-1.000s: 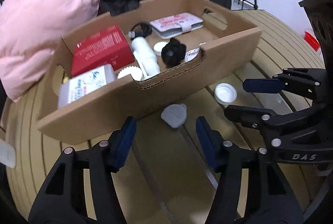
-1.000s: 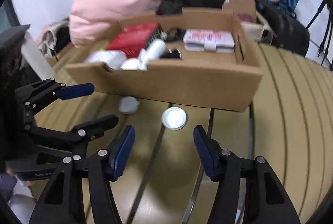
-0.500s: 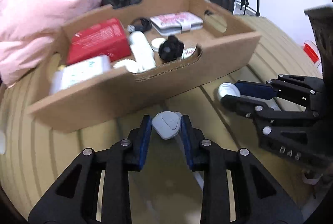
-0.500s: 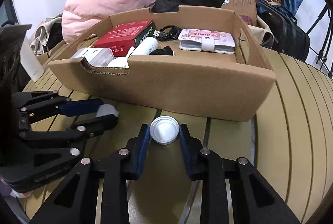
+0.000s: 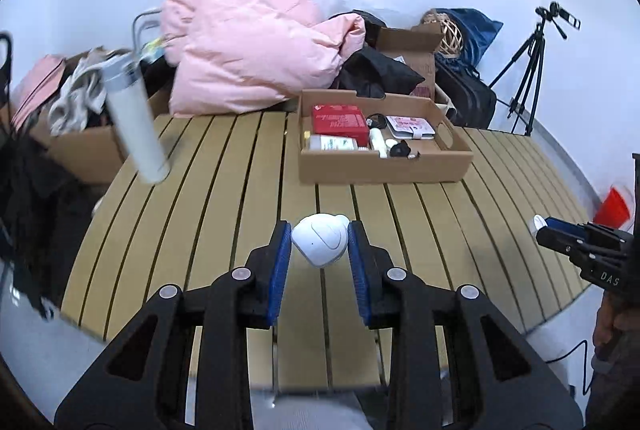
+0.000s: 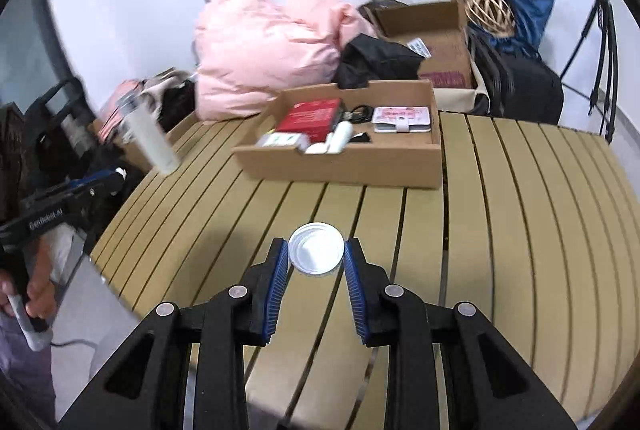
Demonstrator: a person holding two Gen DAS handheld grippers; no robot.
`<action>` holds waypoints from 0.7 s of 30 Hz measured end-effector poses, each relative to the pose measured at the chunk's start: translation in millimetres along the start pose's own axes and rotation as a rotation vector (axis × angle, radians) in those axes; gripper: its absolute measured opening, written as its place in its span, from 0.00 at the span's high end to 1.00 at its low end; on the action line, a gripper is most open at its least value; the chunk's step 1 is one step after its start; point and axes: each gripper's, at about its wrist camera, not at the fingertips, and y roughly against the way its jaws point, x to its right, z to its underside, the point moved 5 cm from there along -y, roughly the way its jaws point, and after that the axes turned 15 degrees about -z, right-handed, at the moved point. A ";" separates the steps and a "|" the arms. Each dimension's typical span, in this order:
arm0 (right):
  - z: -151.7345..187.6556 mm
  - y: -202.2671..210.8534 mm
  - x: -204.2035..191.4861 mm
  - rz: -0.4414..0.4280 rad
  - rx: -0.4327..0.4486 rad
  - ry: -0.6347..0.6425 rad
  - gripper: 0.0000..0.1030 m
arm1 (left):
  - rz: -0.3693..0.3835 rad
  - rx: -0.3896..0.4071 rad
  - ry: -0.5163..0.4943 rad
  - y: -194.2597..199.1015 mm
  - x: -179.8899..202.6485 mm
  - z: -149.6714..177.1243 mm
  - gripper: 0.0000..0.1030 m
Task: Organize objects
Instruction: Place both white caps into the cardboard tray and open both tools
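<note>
My left gripper [image 5: 319, 245] is shut on a white rounded plug-like adapter [image 5: 320, 244], held up off the slatted table [image 5: 224, 214]. Between the blue pads of my right gripper [image 6: 316, 255] sits a round white lid [image 6: 316, 254], also lifted clear of the table [image 6: 520, 214]. The open cardboard tray [image 5: 380, 168] lies further back; in it are a red box [image 5: 339, 119], a white bottle, a black cable and a pink-patterned case [image 5: 412, 126]. From the right wrist the same cardboard tray [image 6: 344, 166] is ahead and slightly left. The right gripper's tip [image 5: 560, 230] shows at the far right of the left wrist view.
A white cylinder flask [image 5: 136, 126] stands at the table's left edge. Behind the table are a pink duvet [image 5: 248, 62], black bags, an open carton [image 6: 432, 38], a wicker ball and a tripod [image 5: 528, 70]. A red cup [image 5: 612, 206] sits low on the right. A hand [image 6: 32, 290] grips the left gripper's handle.
Both grippers closed on their objects on the table, the adapter and the lid, then lifted and pulled well back from the tray, which now looks far smaller.
</note>
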 end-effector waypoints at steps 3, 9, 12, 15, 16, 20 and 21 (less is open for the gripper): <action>13.7 18.9 -16.6 -0.003 -0.027 0.042 0.70 | 0.028 -0.016 0.030 10.0 -2.6 6.2 0.76; 9.1 37.0 -16.9 0.033 0.007 0.051 0.70 | 0.066 0.011 0.022 20.1 13.8 -5.7 0.76; 4.2 37.4 -10.3 0.042 0.008 0.055 0.70 | 0.136 -0.022 0.036 16.8 27.9 -12.2 0.76; -12.5 36.1 3.9 0.041 0.016 0.055 0.70 | 0.242 -0.039 0.018 6.0 55.7 -36.6 0.76; -24.4 33.1 10.7 0.024 0.018 0.052 0.70 | 0.283 -0.039 -0.004 -2.7 70.1 -50.8 0.76; -83.0 -4.2 58.7 -0.086 -0.030 -0.049 0.70 | 0.370 -0.141 -0.077 -63.9 127.7 -96.2 0.75; -93.8 -12.7 68.8 -0.098 -0.042 -0.068 0.70 | 0.373 -0.163 -0.082 -76.9 136.6 -103.6 0.75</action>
